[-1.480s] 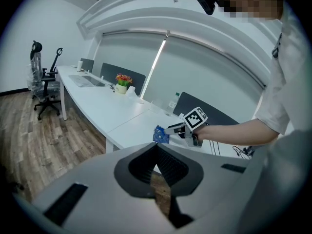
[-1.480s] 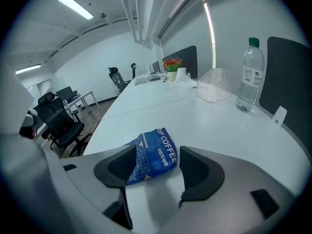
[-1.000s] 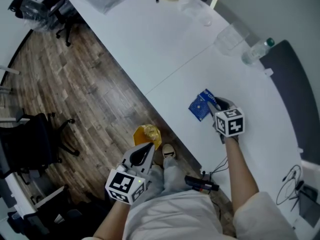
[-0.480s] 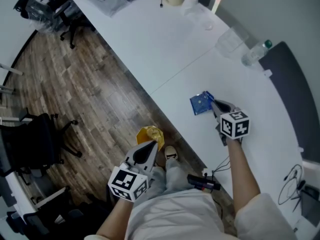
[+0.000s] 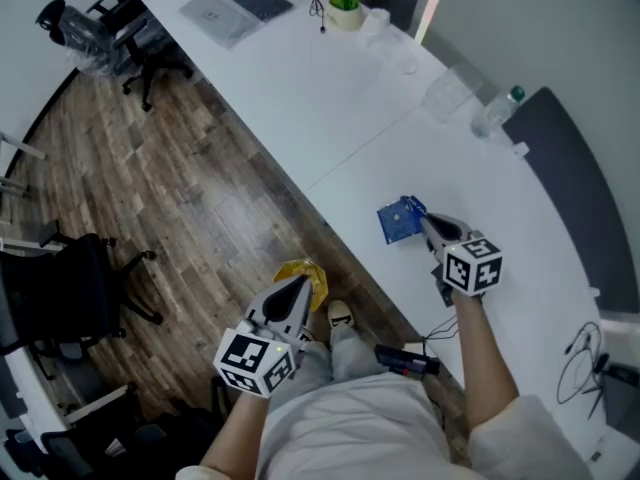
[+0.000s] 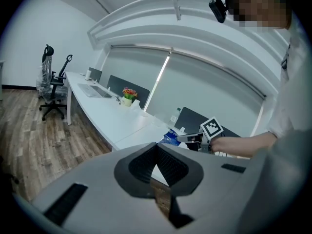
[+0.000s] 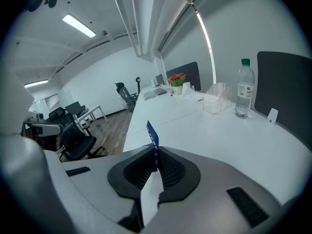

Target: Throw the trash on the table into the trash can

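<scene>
Where white table (image 5: pixel 330 93) ends, wood floor (image 5: pixel 180 198) begins.

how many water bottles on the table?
1: a water bottle at the table's far edge, right of the clear holder. No others visible.

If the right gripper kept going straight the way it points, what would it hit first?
Probably the white tabletop just ahead; the right gripper, shut on the blue wrapper, aims down at it.
</scene>
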`<state>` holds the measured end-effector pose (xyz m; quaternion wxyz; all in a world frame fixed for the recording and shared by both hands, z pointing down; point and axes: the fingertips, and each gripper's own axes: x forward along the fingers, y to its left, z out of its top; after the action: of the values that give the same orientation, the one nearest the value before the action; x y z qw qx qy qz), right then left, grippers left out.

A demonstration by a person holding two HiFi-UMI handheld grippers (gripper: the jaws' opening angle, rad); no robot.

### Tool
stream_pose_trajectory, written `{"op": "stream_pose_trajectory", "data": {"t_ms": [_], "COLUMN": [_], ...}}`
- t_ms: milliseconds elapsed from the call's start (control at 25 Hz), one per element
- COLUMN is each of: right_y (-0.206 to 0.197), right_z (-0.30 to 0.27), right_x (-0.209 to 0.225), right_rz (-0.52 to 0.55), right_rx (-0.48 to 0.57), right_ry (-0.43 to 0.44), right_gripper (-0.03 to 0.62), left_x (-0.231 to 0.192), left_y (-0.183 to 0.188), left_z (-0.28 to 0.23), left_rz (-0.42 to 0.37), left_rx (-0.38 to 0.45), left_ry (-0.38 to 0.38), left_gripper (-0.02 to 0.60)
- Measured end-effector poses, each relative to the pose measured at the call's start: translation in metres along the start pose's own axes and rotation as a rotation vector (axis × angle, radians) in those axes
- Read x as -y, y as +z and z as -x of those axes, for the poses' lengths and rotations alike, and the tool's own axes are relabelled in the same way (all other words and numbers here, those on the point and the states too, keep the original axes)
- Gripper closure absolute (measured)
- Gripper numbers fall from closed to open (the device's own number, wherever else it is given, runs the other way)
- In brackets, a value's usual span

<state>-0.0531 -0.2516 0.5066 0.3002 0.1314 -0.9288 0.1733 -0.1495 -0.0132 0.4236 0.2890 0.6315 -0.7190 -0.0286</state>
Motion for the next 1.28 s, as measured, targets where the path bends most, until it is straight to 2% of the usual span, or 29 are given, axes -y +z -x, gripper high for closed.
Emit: {"op": "stream_pose_trajectory", "data": {"t_ms": [440, 760, 1280], "right_y": [0.027, 0.018, 0.009], "right_z": [0.054, 0.055, 0.001], "right_x": [-0.073, -0.116, -0.239], "right_rz": [0.031, 0.064, 0.176], "right_rx": [0.076, 0.062, -0.010], "right_ry": [0.082, 0.153, 0.420], "right_gripper": [0.554, 0.554, 0.554], "left_x": [-0.007, -0.012, -0.051], "left_y": [0.016, 0.009, -0.012], "left_z": [0.054, 0.092, 0.177], "left_rz": [0.005, 0.011, 0.047], "left_rx": [0.091, 0.127, 0.174], "left_ry": [0.047, 0.103, 0.318], "left_gripper": [0.580, 0.580, 0.580]}}
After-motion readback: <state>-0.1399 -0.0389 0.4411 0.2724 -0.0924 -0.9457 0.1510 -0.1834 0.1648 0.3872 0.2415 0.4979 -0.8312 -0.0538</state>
